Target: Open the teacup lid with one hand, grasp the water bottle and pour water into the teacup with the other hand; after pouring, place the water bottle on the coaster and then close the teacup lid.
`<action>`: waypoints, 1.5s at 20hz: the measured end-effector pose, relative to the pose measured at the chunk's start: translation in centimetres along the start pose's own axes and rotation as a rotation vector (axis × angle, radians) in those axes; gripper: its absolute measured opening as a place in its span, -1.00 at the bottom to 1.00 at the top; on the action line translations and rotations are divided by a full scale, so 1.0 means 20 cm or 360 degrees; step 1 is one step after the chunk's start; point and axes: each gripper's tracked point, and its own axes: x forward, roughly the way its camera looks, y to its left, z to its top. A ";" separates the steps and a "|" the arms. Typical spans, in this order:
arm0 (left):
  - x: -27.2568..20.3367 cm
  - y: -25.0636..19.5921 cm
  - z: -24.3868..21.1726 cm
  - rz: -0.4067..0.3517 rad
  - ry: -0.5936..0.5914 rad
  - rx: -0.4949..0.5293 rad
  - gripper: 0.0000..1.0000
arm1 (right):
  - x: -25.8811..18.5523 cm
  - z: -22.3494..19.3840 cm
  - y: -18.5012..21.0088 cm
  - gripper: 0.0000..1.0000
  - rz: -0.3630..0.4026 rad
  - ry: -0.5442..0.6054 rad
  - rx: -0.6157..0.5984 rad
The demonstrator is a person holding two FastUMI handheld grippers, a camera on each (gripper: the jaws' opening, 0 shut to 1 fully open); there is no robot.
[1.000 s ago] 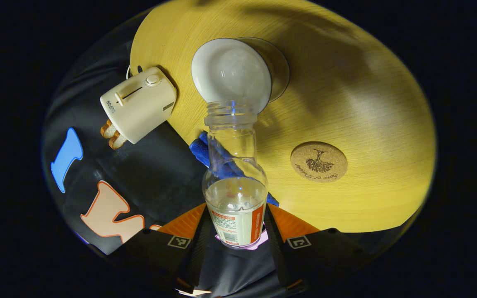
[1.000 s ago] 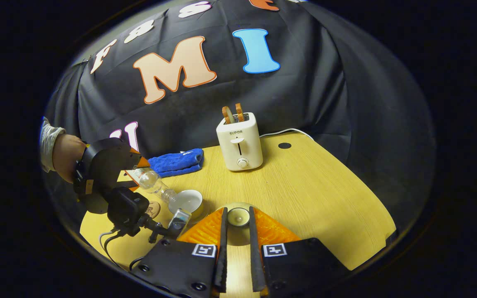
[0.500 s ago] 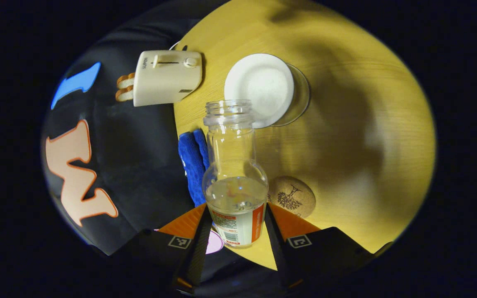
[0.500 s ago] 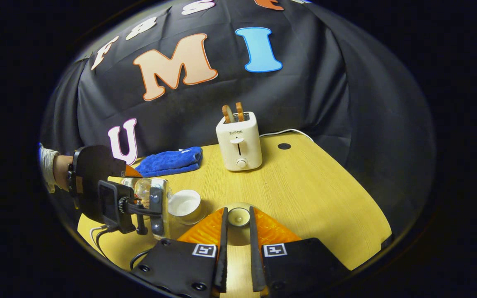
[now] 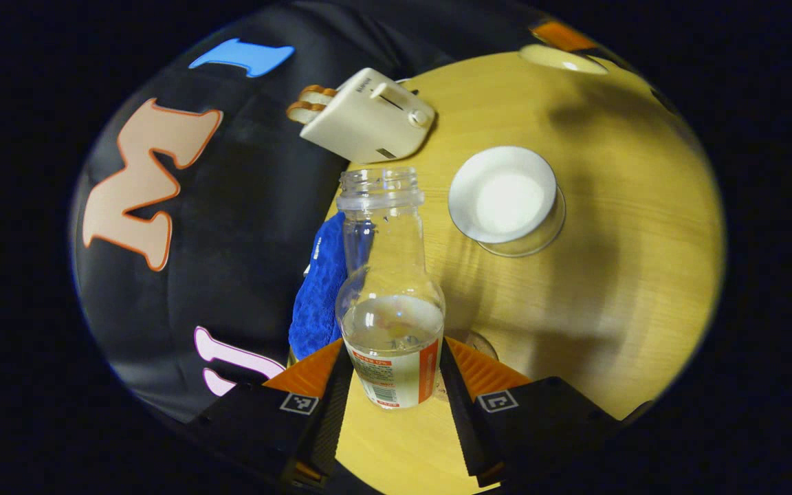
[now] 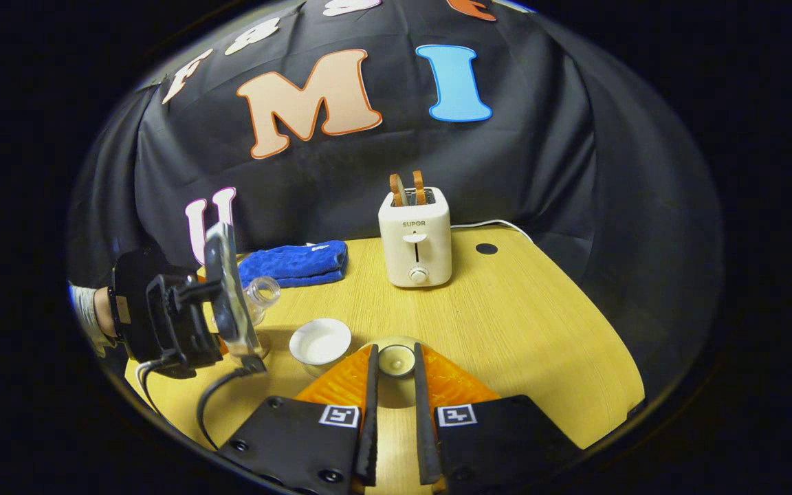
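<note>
left gripper point(image 5: 394, 385): clenched on bottle point(image 5: 390, 323), both fingers pressed to its labelled lower body, at bottom centre of left gripper view. bottle uncapped, partly filled, neck pointing to frame top, mouth just below toaster point(image 5: 366, 115). cup point(image 5: 506, 201) at centre right of that view, open, on table point(image 5: 616, 289), apart from bottle. coaster point(image 5: 478, 342) partly hidden behind bottle base and finger. blue cloth point(image 5: 318, 295) left of bottle.

right gripper point(image 6: 394, 385): clenched on lid point(image 6: 395, 359) by its knob, bottom centre of right gripper view. cup point(image 6: 320, 342) just left of lid. left gripper with bottle point(image 6: 258, 295) at left edge, above table. toaster point(image 6: 415, 237) at centre, cloth point(image 6: 293, 265) left of it.
</note>
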 end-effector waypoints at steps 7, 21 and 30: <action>0.02 0.01 0.00 0.0108 -0.0222 -0.0516 0.36 | -0.02 0.00 0.06 -0.41 -0.0019 0.0039 -0.0064; -0.01 0.08 -0.11 0.0135 -0.0562 -0.1486 0.37 | -0.08 -0.04 0.19 -0.51 -0.0093 0.0136 -0.0152; 0.02 0.07 -0.12 0.0056 -0.0629 -0.1603 0.44 | -0.07 -0.06 0.35 -0.46 -0.0053 0.0172 -0.0188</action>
